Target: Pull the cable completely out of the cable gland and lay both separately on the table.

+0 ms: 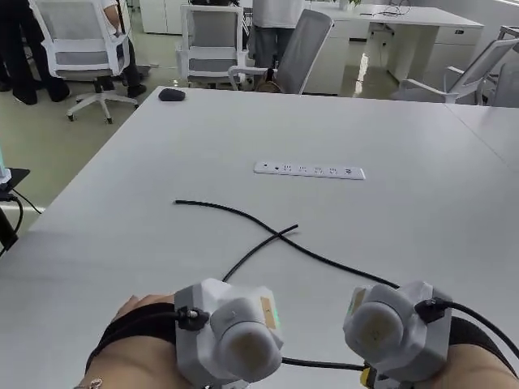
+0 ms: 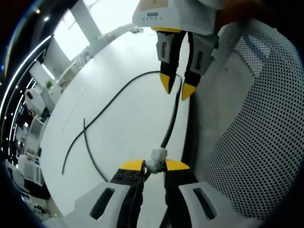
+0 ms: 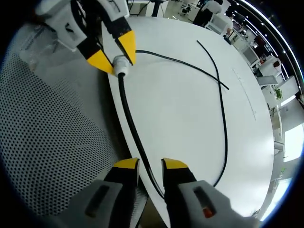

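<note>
Black cable [image 1: 280,234] lies across the white table [image 1: 422,211], crossing over itself well ahead of both sets of fingers, with a white power strip [image 1: 309,170] beyond the crossing. The left gripper [image 2: 154,165] has its yellow-tipped fingers [image 2: 132,166] drawn in tight on the white cable gland [image 2: 156,156], which sits right between the tips at the table's near edge. From the gland the cable runs straight ahead of those fingers to the right gripper [image 2: 177,87] and passes between its tips. In the right gripper view the gap between that gripper's own fingers [image 3: 174,165] is narrow yet wider than the cable threading through it, and I cannot tell whether the pads actually pinch the cable. The cable sits in the gland, not pulled out. A grey mesh surface [image 3: 52,123] shows beside both pairs of fingers, off the table's edge.
</note>
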A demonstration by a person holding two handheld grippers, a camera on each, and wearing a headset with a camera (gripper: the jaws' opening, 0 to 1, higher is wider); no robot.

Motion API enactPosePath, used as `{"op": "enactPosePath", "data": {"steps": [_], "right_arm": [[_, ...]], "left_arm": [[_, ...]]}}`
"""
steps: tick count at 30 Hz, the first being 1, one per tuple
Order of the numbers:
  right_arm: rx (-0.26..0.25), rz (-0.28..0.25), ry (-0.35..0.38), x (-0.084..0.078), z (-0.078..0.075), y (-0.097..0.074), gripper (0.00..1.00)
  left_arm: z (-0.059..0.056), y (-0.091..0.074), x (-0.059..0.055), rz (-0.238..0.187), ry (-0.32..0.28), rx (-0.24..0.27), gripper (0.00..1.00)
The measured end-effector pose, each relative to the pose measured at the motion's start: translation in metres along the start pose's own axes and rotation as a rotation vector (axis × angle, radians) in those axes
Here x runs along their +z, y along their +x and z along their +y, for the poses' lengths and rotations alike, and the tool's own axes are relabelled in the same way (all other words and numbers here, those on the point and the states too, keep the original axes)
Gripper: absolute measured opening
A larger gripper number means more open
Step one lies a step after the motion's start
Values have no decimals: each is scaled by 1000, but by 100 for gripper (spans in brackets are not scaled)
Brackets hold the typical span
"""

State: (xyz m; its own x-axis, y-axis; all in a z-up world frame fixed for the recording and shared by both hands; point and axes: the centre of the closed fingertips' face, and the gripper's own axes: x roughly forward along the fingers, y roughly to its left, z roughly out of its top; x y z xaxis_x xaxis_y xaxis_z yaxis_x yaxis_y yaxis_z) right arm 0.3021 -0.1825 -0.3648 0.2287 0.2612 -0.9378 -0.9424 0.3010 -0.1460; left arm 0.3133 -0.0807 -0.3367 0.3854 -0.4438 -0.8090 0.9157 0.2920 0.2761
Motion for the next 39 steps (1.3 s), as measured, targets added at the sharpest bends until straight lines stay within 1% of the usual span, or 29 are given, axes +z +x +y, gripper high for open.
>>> {"op": "enactPosePath", "data": {"steps": [1,2,3,4,6,7,8,9,10,12,16,18,20,22,23,24,26,28,30,31,33,34,35,37,39], "right_arm": [[18,-26,-10,7,4,0,22],[39,-72,-23,18,9,-1,21],[54,-98,-31,23,13,-2,20],[85,-145,-46,32,18,-4,19],[111,-220,-22,45,23,-8,18],[118,-263,-24,53,24,-13,16],[118,-287,-37,57,24,-15,13],[108,-321,-50,64,23,-19,12],[95,-340,-49,68,21,-21,12],[94,-358,-49,71,21,-24,12],[85,-358,-66,71,20,-24,10],[86,-365,-55,72,19,-25,8],[70,-358,-52,71,16,-24,4],[79,-353,-27,70,16,-23,3],[79,-353,-26,70,16,-22,3],[73,-342,-31,68,15,-22,3],[54,-311,-37,63,12,-18,3],[53,-292,-31,59,11,-16,3],[70,-267,28,51,10,-13,3],[73,-243,60,45,8,-11,3],[52,-211,45,38,4,-9,3],[37,-185,45,33,2,-8,4],[30,-174,50,31,0,-7,4],[-3,-124,67,21,-5,-6,4],[-25,-59,55,9,-9,-4,4]], "left_arm": [[-2,0,0,3,8,-2,16],[-2,0,1,3,11,-3,16],[-3,0,2,0,15,-2,16],[-2,0,3,-3,17,1,16],[1,0,6,-13,23,20,16],[2,0,7,-17,29,22,17],[2,0,10,-28,41,24,17],[2,0,11,-32,45,25,17],[1,0,13,-38,55,27,17],[4,1,18,-55,95,47,17],[3,-2,25,-75,111,56,17],[3,-2,26,-77,123,56,17],[2,-2,27,-81,128,51,17],[2,-1,27,-82,133,49,17],[3,-1,27,-80,136,49,17],[4,0,26,-75,137,53,17],[7,-1,25,-69,135,61,17],[10,-2,23,-65,122,69,17],[10,-3,22,-63,115,74,17],[8,-4,23,-62,116,74,17],[6,-4,23,-57,115,76,17],[6,-4,23,-57,112,77,17],[7,-4,22,-56,105,79,17],[8,-5,21,-54,101,84,17],[9,-5,20,-51,94,87,17]]}}
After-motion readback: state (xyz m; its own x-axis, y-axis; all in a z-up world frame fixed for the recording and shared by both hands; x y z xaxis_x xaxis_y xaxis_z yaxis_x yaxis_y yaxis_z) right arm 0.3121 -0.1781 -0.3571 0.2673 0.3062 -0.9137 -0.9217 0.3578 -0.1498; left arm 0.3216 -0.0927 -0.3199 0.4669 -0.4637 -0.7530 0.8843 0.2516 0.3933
